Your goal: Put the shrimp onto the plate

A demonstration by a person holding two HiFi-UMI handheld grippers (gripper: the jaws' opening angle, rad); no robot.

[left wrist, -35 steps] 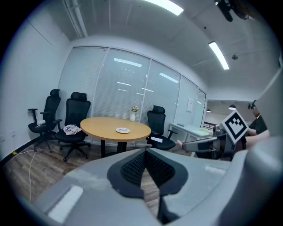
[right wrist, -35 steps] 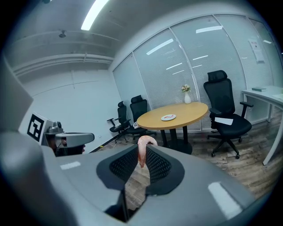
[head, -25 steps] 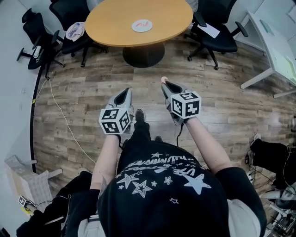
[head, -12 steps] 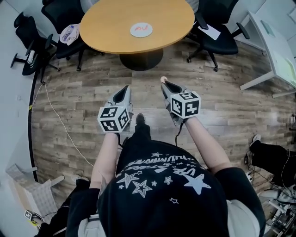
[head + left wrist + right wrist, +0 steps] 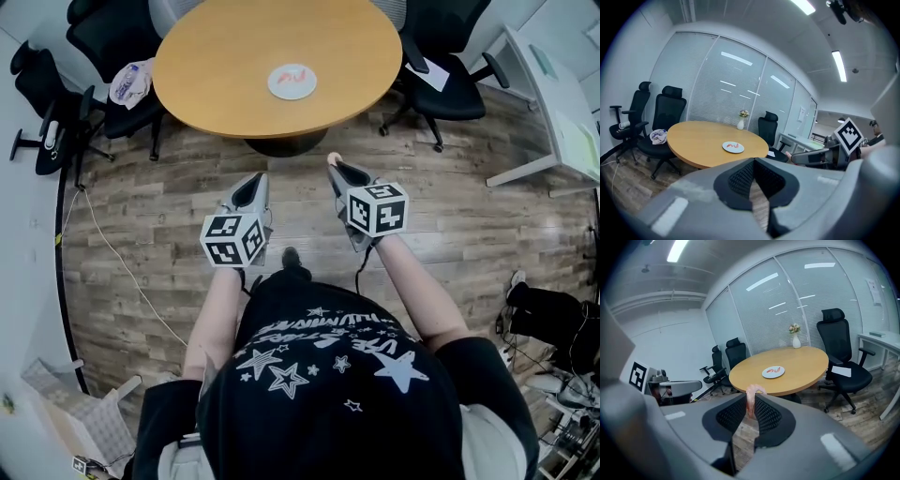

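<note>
While the right gripper (image 5: 751, 404) has the shrimp (image 5: 750, 397) pinched between its jaws, the grab looks pretty marginal to me: only the lower part is clamped and the pale pink end pokes up past the tips. In the head view it sits just above centre, out over the wood floor (image 5: 169, 216) and well short of the table (image 5: 216, 56). So worry number one is that it slides out on the way, since it looks soft and probably slick, and it'd land on the floor rather than the plate (image 5: 274, 86) up at the top middle.

Worry two is the drop-off. The plate sits toward the middle of the table, not at the near edge, so it takes a reach, and there are already two orange pieces (image 5: 297, 77) on it. Come down off-centre and the new one knocks those around or lands on the rim. A light plate on a smooth top could also skid if it gets nudged.

The left gripper (image 5: 752, 180) is no help right now: its jaws are pressed together with nothing in them, hanging over the floor beside the right one. The black chairs (image 5: 112, 37) at the upper left crowd that side too.
</note>
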